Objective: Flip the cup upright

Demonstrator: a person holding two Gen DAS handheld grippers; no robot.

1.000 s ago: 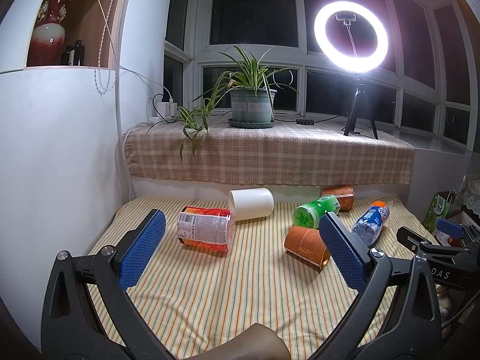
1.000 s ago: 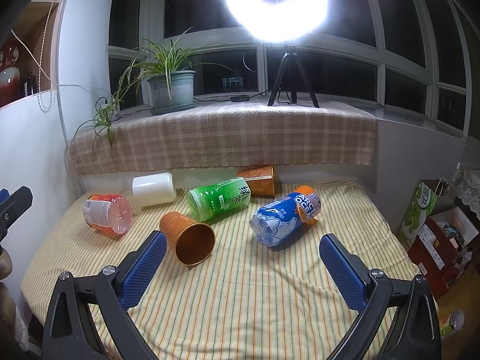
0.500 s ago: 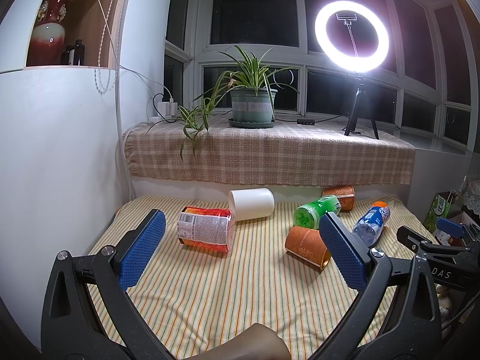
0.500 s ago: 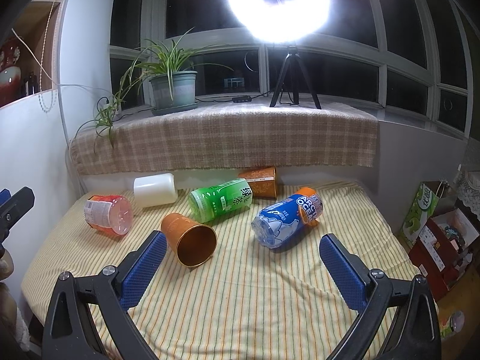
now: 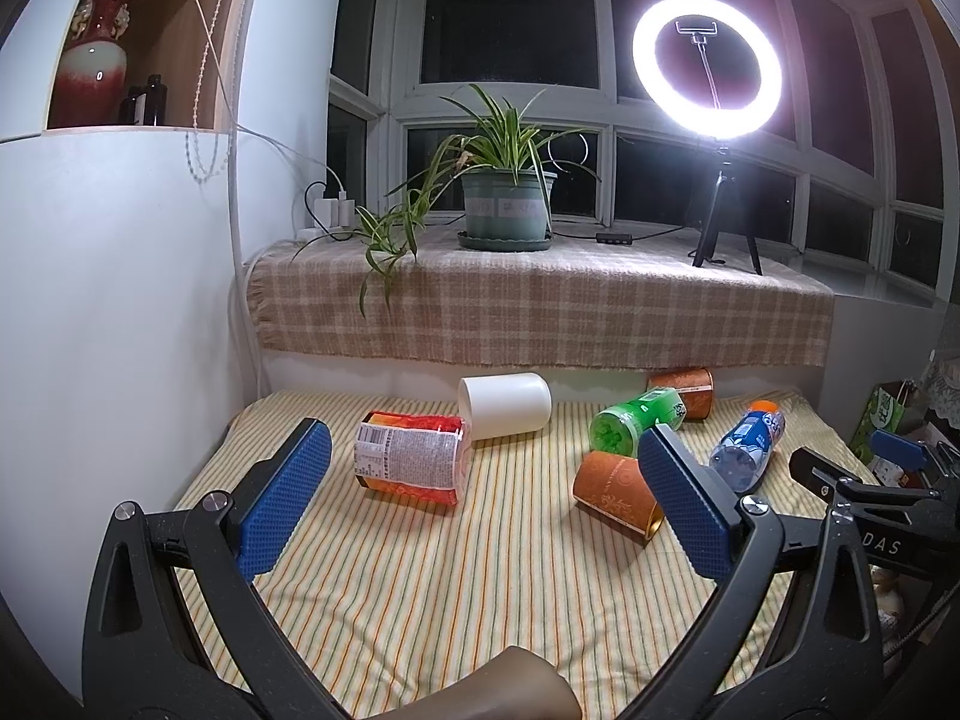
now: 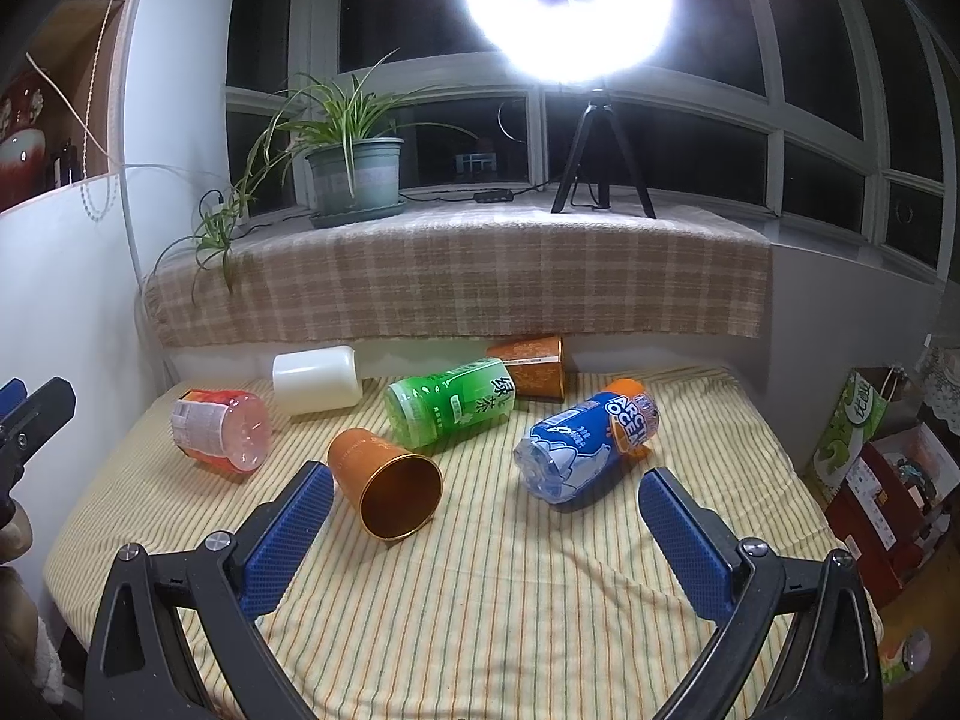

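Note:
An orange cup [image 6: 384, 489] lies on its side on the striped cloth, mouth toward the right wrist camera; it also shows in the left wrist view [image 5: 615, 495]. A second orange cup [image 6: 531, 366] lies on its side at the back by the wall, also in the left wrist view [image 5: 684, 389]. A white cup [image 5: 504, 405] lies on its side at the back, also in the right wrist view [image 6: 315, 381]. My left gripper [image 5: 480, 498] is open and empty, above the cloth. My right gripper [image 6: 486, 531] is open and empty, short of the near orange cup.
A green tea bottle [image 6: 450, 408], a blue bottle with orange cap [image 6: 585, 441] and a red-labelled clear jar [image 6: 219, 429] lie on the cloth. A checked-cloth sill behind holds a potted plant [image 5: 507, 204] and a ring light [image 5: 708, 63]. Boxes [image 6: 882, 468] stand off the right edge.
The right wrist view has crept slightly closer to the objects. The left gripper has not visibly moved. Both grippers stay open.

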